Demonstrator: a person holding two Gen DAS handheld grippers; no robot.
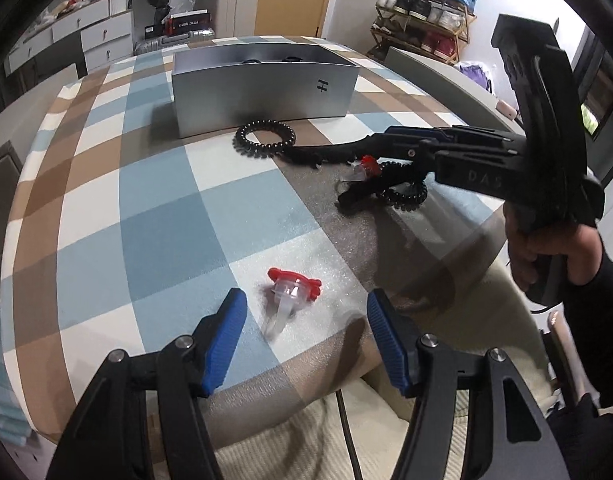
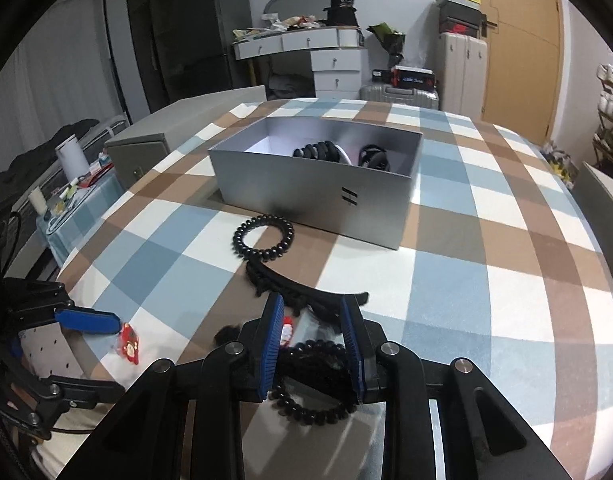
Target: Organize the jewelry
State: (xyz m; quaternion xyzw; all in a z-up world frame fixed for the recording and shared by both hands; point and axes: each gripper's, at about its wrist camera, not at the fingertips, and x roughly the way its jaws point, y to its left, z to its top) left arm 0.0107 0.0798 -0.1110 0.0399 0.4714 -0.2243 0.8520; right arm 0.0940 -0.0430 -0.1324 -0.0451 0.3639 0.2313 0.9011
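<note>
A cluttered bedroom is seen behind, and a checked cloth in blue, brown and white is spread over the tabletop [image 1: 154,216]. At the far side the grey box [image 1: 262,92] stands with its top open, dark pieces already lying inside it in the right wrist view.

Starting from the left: the left tool [image 1: 304,320] is pointed down at the near part of the cloth with its jaws apart and nothing gripped. The small red-and-clear clip [image 1: 292,290] lies flat on the cloth just beyond and between the blue pads, its clear stem aimed back toward the tool, so the long axis runs roughly along the line of approach. This hand is plainly the nearer one to it. A straight drop forward looks called for, with the pads closing across the stem's sides.

Further along, a black coil bracelet [image 1: 264,138] rests just in front of the box wall, with a black comb-like hair clip [image 2: 306,290] trailing from it.

On the right, the right tool [image 2: 312,342] is held partly closed around a second black coil band [image 2: 312,380]; whether the pads truly press on it cannot be told. Another red-topped piece [image 2: 287,330] sits just beside its left pad.

Open cloth lies all round the near clip, though the tabletop's near edge is close behind it.
</note>
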